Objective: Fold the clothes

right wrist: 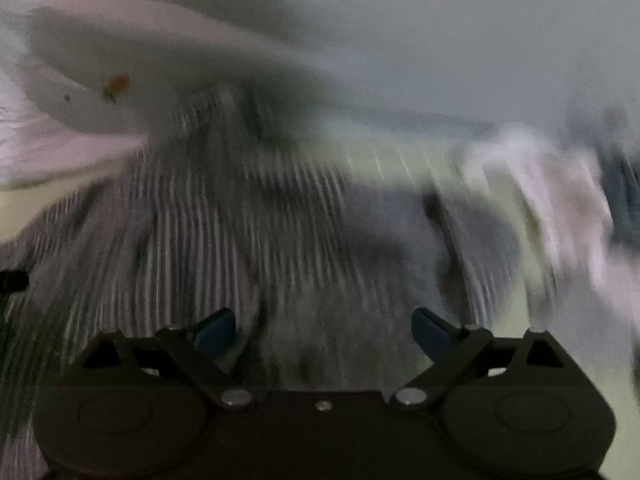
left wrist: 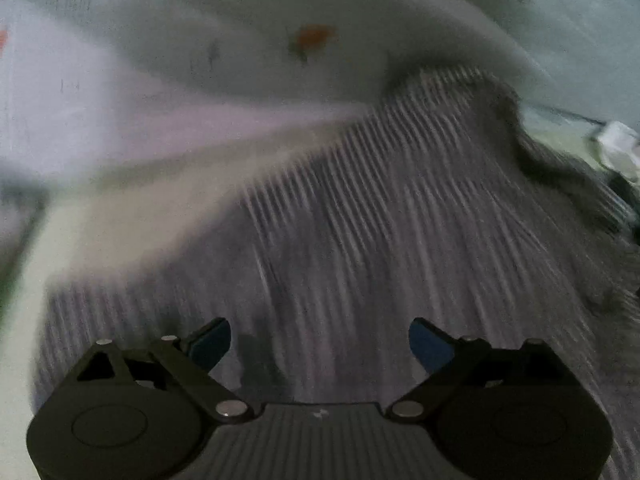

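One striped garment (left wrist: 360, 220) is lying spread on the pale worktop (left wrist: 60, 240). One white heap (left wrist: 618, 146) is sitting at its far right edge. Two grippers are showing, left (left wrist: 320, 346) and right (right wrist: 324, 338).

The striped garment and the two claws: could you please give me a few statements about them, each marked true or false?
1. The left claw is open, with nothing pinched between its fingers. True.
2. The right claw is shut on the garment. False: its fingers stand wide apart and the cloth lies beyond them, ungripped.
3. The garment is grey with thin pale stripes. True.
4. The garment hangs from a hanger. False: it lies spread on a pale surface.
5. A white cloth with an orange mark lies beyond the garment. True.
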Tool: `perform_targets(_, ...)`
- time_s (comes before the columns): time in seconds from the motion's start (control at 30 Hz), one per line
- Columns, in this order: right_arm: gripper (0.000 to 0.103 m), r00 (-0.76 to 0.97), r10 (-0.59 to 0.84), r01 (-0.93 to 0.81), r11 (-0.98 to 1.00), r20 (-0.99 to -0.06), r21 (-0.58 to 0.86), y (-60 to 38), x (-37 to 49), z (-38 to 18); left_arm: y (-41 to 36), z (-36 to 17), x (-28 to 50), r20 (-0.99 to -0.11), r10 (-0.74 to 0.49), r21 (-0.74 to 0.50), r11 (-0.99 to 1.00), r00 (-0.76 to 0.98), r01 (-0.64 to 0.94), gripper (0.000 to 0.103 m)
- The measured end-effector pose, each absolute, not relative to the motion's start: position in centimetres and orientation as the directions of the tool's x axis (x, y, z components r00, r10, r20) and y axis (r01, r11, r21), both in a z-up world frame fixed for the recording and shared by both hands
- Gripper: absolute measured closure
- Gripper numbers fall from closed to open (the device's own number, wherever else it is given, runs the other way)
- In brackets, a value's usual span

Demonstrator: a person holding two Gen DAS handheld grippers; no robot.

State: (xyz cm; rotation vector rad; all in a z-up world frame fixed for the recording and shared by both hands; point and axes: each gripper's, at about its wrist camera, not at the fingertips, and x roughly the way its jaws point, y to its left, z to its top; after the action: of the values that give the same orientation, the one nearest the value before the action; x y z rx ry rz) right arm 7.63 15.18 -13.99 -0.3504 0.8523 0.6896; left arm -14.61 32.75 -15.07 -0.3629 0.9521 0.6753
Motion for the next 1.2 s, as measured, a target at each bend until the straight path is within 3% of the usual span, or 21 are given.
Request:
perform_targets(0.13, 0.007, 0.392, 0.386, -0.630, 0.774, -0.835, 0.062, 10.5, 3.8, -15.6, 28.9, -15.3, -19.2, -0.870, 0.325, -0.043, 0.699, 0.371, -0.714, 0.007)
perform_targets(0.37, 0.008, 0.398, 0.405, -0.609, 0.788, -0.823, 0.092, 7.5, 1.6, -16.1, 25.9, -13.4, -25.3, -0.867, 0.354, -0.054, 0.632, 0.350, -0.773, 0.006)
perform_targets(0.43, 0.012, 0.421, 0.400, -0.613, 0.787, -0.814, 0.070, 7.0, 1.5, -16.2, 25.4, -13.0, -26.7, -0.866, 0.363, -0.056, 0.612, 0.343, -0.789, 0.006)
perform_targets(0.5, 0.024, 0.443, 0.391, -0.624, 0.780, -0.807, 0.035, 6.9, 1.6, -16.2, 24.8, -13.1, -28.1, -0.871, 0.364, -0.060, 0.588, 0.330, -0.807, 0.005)
perform_targets(0.67, 0.041, 0.482, 0.378, -0.669, 0.741, -0.790, -0.054, 7.2, 3.0, -16.3, 24.2, -14.5, -30.3, -0.895, 0.330, -0.094, 0.519, 0.301, -0.849, 0.005)
perform_targets(1.13, 0.046, 0.411, 0.446, -0.818, 0.566, -0.795, -0.105, 10.0, 5.8, -18.3, 22.7, -18.8, -28.1, -0.913, 0.316, -0.055, 0.532, 0.258, -0.845, 0.005)
perform_targets(1.2, 0.056, 0.393, 0.454, -0.825, 0.558, -0.800, -0.089, 10.4, 6.2, -18.8, 23.0, -19.0, -27.6, -0.910, 0.323, -0.058, 0.521, 0.260, -0.852, 0.005)
